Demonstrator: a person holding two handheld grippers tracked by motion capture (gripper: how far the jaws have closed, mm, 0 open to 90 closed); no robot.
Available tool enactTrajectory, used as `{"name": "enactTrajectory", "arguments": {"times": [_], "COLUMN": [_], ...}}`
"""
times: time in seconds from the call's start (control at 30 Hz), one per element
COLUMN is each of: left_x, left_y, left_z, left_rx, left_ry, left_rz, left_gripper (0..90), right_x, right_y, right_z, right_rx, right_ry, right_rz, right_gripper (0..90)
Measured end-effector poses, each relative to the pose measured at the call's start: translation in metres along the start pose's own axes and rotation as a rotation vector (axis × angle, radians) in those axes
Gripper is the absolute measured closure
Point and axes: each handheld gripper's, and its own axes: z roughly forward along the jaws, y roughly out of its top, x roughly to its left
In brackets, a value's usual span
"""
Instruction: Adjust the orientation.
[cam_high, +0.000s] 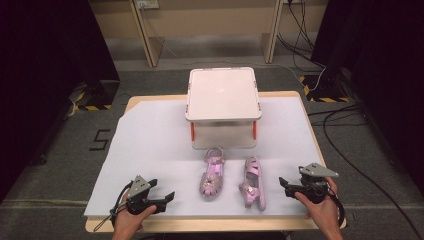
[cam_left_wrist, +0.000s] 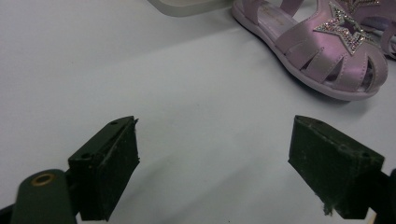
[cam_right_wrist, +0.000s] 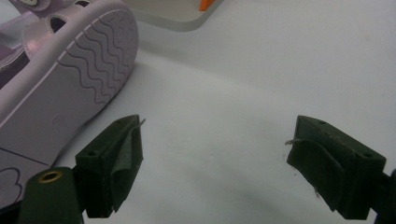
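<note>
Two pink child's sandals lie side by side on the white table cover. The left sandal (cam_high: 212, 174) (cam_left_wrist: 322, 46) sits upright with a glittery star on its toe. The right sandal (cam_high: 253, 182) (cam_right_wrist: 60, 84) is tipped on its side, its wavy sole facing my right gripper. My left gripper (cam_high: 169, 197) (cam_left_wrist: 215, 168) rests near the front edge, left of the sandals, jaws open and empty. Held just right of the tipped sandal, my right gripper (cam_high: 284, 184) (cam_right_wrist: 215, 168) is open with nothing between its jaws.
A white two-tier shelf (cam_high: 223, 93) with orange posts stands behind the sandals at the middle of the table (cam_high: 150, 135). Dark curtains flank the scene and cables (cam_high: 350, 150) run over the floor at the right.
</note>
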Motion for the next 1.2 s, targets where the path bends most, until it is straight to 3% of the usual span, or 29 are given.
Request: {"name": "enactTrajectory", "arguments": {"times": [0.2,0.23,0.33,0.37,0.4,0.47,0.53,0.67,0.83,0.93,0.97,1.0,1.07,1.2], "left_x": [-0.005,-0.012,-0.03,-0.03,-0.044,-0.055,-0.06,-0.079,-0.092,-0.102,-0.109,-0.109,-0.114,-0.113], "left_y": [0.002,0.005,0.01,0.01,0.014,0.019,0.021,0.03,0.037,0.042,0.044,0.044,0.045,0.045], "left_z": [0.0,0.001,0.006,0.006,0.013,0.019,0.022,0.037,0.05,0.058,0.065,0.065,0.075,0.082], "left_rx": [-0.013,-0.029,-0.038,-0.038,-0.041,-0.04,-0.045,-0.038,-0.031,-0.024,-0.012,-0.012,0.011,0.038], "left_ry": [-0.021,-0.057,-0.077,-0.077,-0.099,-0.11,-0.115,-0.106,-0.098,-0.086,-0.07,-0.07,-0.026,0.006], "left_rz": [-0.02,-0.036,-0.002,-0.002,0.018,0.035,0.041,0.076,0.105,0.143,0.174,0.174,0.225,0.256], "left_gripper": [15.2,15.3,15.1,15.0,15.1,15.1,15.0,15.0,14.8,14.8,14.9,14.9,14.9,15.9], "right_x": [-0.002,-0.002,-0.001,-0.001,-0.001,-0.002,-0.002,-0.001,-0.001,-0.001,-0.001,-0.001,-0.001,-0.002], "right_y": [-0.001,-0.001,-0.001,-0.001,-0.002,-0.002,-0.002,-0.002,-0.002,-0.003,-0.003,-0.003,-0.003,-0.003], "right_z": [0.002,0.002,0.002,0.002,0.002,0.002,0.002,0.004,0.004,0.004,0.004,0.004,0.005,0.005], "right_rx": [0.01,0.009,0.007,0.008,0.009,0.008,0.008,0.016,0.013,0.014,0.016,0.016,0.016,0.017], "right_ry": [-0.001,0.001,-0.003,-0.002,-0.002,0.0,0.001,0.012,0.011,0.015,0.015,0.015,0.011,0.013], "right_rz": [0.013,0.014,0.014,0.017,0.014,0.013,0.012,0.007,0.006,0.008,0.006,0.006,0.003,0.003], "right_gripper": [18.9,18.9,18.9,19.0,19.0,19.2,19.4,19.9,20.0,20.3,20.3,20.3,20.4,20.5]}}
